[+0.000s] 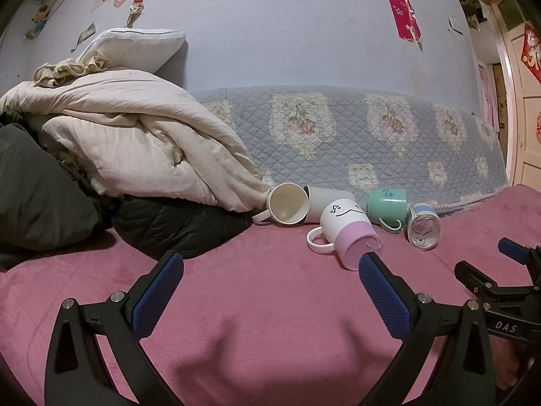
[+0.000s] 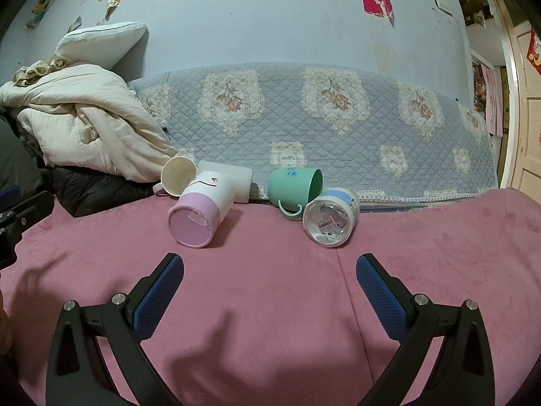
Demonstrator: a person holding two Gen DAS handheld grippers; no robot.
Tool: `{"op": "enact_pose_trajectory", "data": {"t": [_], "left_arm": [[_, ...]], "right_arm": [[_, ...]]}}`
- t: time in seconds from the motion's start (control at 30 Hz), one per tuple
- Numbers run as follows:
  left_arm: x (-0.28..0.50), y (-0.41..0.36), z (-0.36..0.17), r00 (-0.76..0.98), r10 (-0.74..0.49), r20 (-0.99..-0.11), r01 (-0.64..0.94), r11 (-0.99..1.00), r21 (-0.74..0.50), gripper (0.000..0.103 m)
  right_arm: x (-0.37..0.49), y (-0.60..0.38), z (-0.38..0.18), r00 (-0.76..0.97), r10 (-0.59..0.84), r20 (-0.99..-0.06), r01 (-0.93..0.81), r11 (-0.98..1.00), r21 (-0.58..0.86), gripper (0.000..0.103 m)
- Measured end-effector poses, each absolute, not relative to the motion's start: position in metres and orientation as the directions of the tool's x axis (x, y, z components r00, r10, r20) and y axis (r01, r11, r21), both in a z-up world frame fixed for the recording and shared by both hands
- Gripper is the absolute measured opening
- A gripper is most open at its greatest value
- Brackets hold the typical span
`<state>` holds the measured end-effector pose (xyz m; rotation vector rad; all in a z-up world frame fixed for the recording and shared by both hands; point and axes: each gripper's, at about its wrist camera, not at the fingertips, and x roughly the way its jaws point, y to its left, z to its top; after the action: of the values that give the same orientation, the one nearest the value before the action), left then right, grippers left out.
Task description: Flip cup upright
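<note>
Several cups lie on their sides on the pink blanket (image 2: 270, 304). A white-and-pink mug (image 1: 348, 233) (image 2: 199, 215) lies with its base toward me. A white mug (image 1: 289, 208) (image 2: 177, 176) lies behind it, mouth toward me. A green mug (image 1: 387, 206) (image 2: 294, 187) and a blue-banded cup (image 1: 424, 225) (image 2: 331, 216) lie to the right. My left gripper (image 1: 270, 267) is open and empty, its right finger just in front of the pink mug. My right gripper (image 2: 269, 267) is open and empty, short of the cups; it also shows in the left wrist view (image 1: 507, 257).
A pile of cream bedding (image 1: 135, 142) and a black jacket (image 1: 175, 226) lie to the left of the cups. A quilted blue cover (image 2: 321, 118) hangs along the wall behind them. A door (image 2: 527, 135) stands at the right.
</note>
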<state>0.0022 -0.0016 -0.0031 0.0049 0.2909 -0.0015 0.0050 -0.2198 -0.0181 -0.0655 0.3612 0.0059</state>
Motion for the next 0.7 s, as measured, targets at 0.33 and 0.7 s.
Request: {"op": "enact_pose_trajectory", "data": {"t": [0.33, 0.7], "left_arm": [[0.0024, -0.0025, -0.0025, 0.958, -0.001, -0.286, 0.003, 1.0, 0.004, 0.103], [0.0023, -0.0044, -0.0026, 0.958, -0.011, -0.287, 0.013, 1.0, 0.007, 0.103]], "right_arm": [[0.005, -0.2193, -0.0173, 0.935, -0.006, -0.355, -0.017, 0.998, -0.062, 0.103], [0.0053, -0.2192, -0.0175, 0.934, -0.006, -0.357, -0.017, 0.998, -0.061, 0.103]]}}
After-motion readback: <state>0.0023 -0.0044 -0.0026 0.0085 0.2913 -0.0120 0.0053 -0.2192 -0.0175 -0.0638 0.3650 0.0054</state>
